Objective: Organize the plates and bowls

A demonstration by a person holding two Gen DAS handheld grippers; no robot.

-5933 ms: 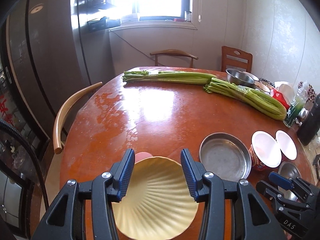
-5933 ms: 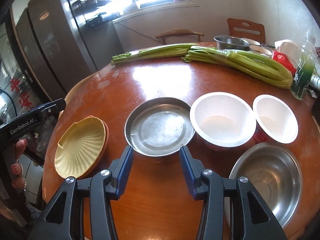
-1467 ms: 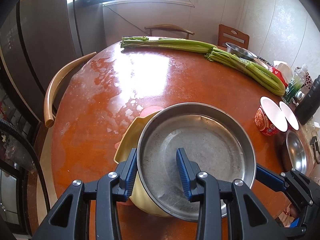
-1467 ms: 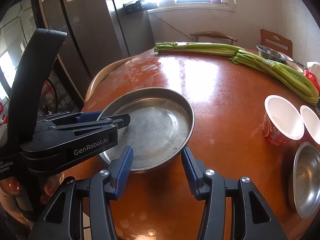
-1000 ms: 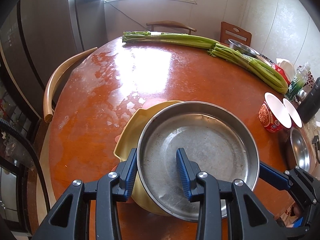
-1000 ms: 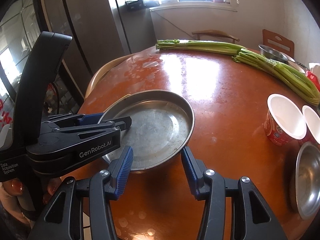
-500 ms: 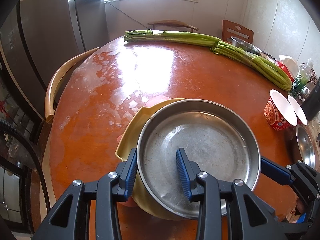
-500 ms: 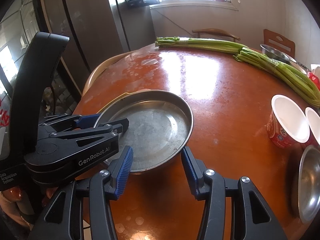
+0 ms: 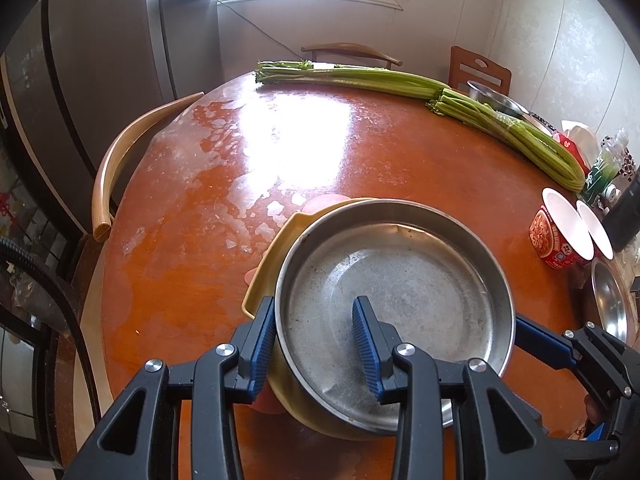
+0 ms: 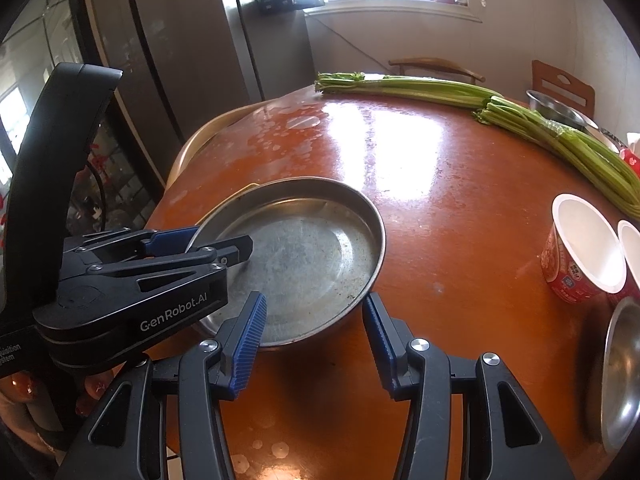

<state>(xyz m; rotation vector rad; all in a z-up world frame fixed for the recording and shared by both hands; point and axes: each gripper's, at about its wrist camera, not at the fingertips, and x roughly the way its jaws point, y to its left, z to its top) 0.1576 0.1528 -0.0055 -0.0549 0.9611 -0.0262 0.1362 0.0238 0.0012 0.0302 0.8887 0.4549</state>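
A round steel plate [image 9: 400, 280] lies on a yellow scalloped plate [image 9: 272, 256] at the near left of the round brown table; it also shows in the right wrist view [image 10: 304, 256]. My left gripper [image 9: 316, 336] straddles the steel plate's near rim, one finger outside and one inside, not closed tight. My right gripper [image 10: 314, 338] is open and empty just in front of the steel plate. Two white paper bowls [image 10: 584, 248] and a steel bowl [image 10: 624, 368] stand at the right.
Two long bundles of celery [image 9: 400, 84] lie across the far side of the table [image 9: 360, 152]. A steel bowl [image 9: 496, 100], bottles and packets crowd the far right. A wooden chair back [image 9: 120, 160] curves at the table's left edge.
The steel plate has settled lower onto the yellow plate. Both grippers stayed almost where they were, the left still around the plate's rim.
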